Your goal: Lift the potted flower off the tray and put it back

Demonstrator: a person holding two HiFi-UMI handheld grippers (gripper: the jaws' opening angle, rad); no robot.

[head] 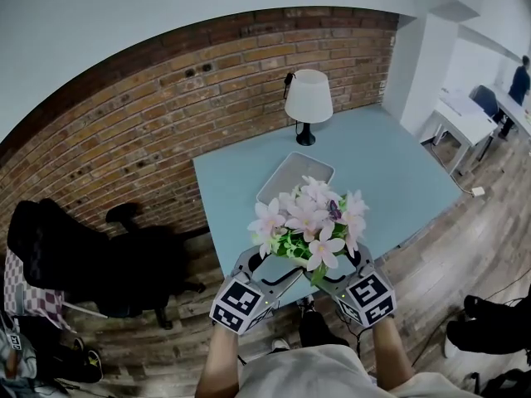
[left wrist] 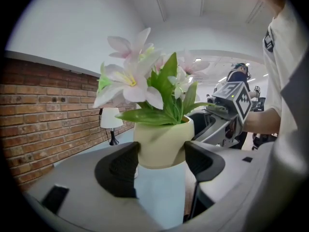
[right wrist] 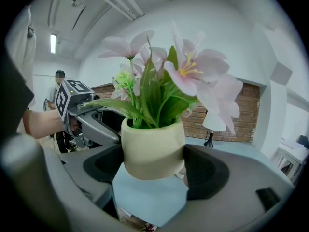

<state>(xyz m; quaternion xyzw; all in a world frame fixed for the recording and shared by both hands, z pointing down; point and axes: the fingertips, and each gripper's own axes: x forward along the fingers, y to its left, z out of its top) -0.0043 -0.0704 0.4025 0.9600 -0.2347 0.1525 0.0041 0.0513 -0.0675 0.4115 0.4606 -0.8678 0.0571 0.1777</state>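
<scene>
Left gripper (left wrist: pixel 161 159) and right gripper (right wrist: pixel 153 164), 2 together, clamp the potted flower (head: pixel 309 222) aloft, short of the tray (head: pixel 284 177). Lift looks done; lowering it back needs level, steady hands.

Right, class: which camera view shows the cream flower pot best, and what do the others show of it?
The right gripper view: the cream pot fills the centre, rim to base. The left gripper view shows it smaller, leaves overlapping its rim. In the head view the flowers hide it completely.
</scene>
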